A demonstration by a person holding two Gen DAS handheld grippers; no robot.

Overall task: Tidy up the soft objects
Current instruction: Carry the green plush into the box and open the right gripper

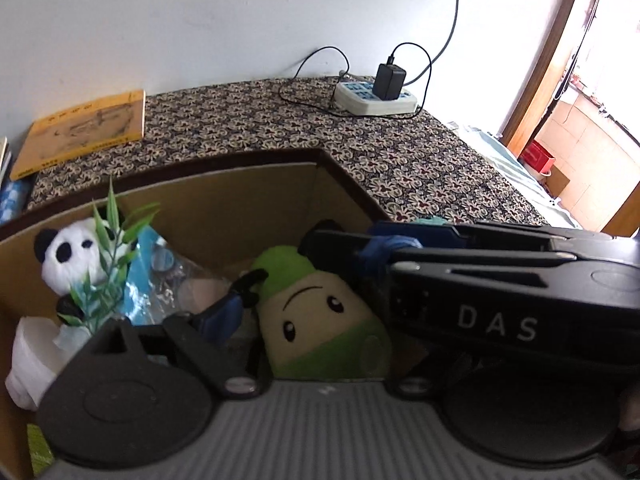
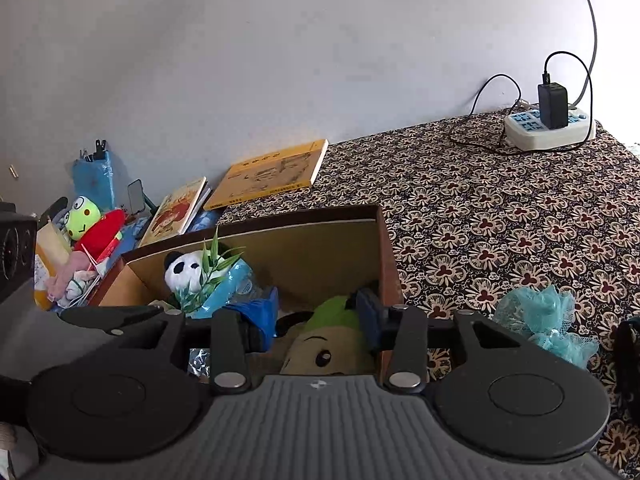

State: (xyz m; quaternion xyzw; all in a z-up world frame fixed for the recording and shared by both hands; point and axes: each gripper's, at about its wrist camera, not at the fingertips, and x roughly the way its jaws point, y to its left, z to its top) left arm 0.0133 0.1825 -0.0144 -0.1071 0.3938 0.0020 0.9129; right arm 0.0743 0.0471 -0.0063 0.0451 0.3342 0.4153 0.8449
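Both grippers (image 1: 304,280) (image 2: 316,316) gape around green plush (image 1: 320,312) in box (image 1: 224,196)

Inside the box (image 2: 384,240), the panda toy (image 2: 182,272) sits left of the green plush (image 2: 336,316).

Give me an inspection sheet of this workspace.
Surface: patterned cloth, flat.
Job's things: green plush and panda in box; blue puff on cloth beside it.
Clutter: books, frog toy by wall.
Tongs: left tongs open around plush; right tongs straddle it, grip unclear.
Cables: charger in power strip.
Surroundings: wall, doorway.
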